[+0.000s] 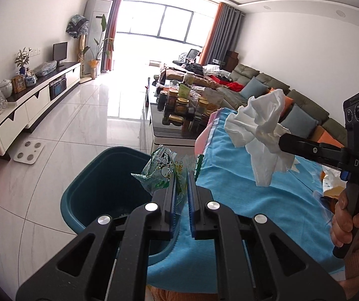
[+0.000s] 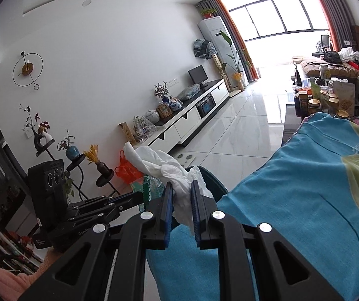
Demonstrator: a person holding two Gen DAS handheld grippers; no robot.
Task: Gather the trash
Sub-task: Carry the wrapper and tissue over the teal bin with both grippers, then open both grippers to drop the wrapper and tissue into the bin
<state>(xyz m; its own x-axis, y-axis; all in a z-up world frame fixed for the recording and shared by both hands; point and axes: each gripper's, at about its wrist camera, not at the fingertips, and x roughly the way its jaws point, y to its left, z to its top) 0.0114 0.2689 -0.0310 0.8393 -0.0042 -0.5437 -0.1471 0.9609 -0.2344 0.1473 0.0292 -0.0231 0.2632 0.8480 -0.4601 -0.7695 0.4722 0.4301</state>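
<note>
A: What is seen of the teal bin (image 1: pixel 99 190)?

B: It stands on the tiled floor (image 1: pixel 61 135) against the edge of the blue cloth (image 1: pixel 242 188). Its inside is dark; no contents can be made out.

A: How are the tongs set?

B: The left gripper (image 1: pixel 180 175) is clamped on a green printed wrapper (image 1: pixel 159 173), held over the bin's rim at two o'clock. The right gripper (image 2: pixel 182 188) is closed on a crumpled white tissue (image 2: pixel 159 165), carried above the cloth at three o'clock of the bin.

A: What is shown by one view only?

B: A hand (image 1: pixel 350 215) on the right gripper's handle is shown by the left view alone. A wall clock (image 2: pixel 27 69) and an orange bag (image 2: pixel 126 169) at ten o'clock of the tissue are given clearly by the right view.
</note>
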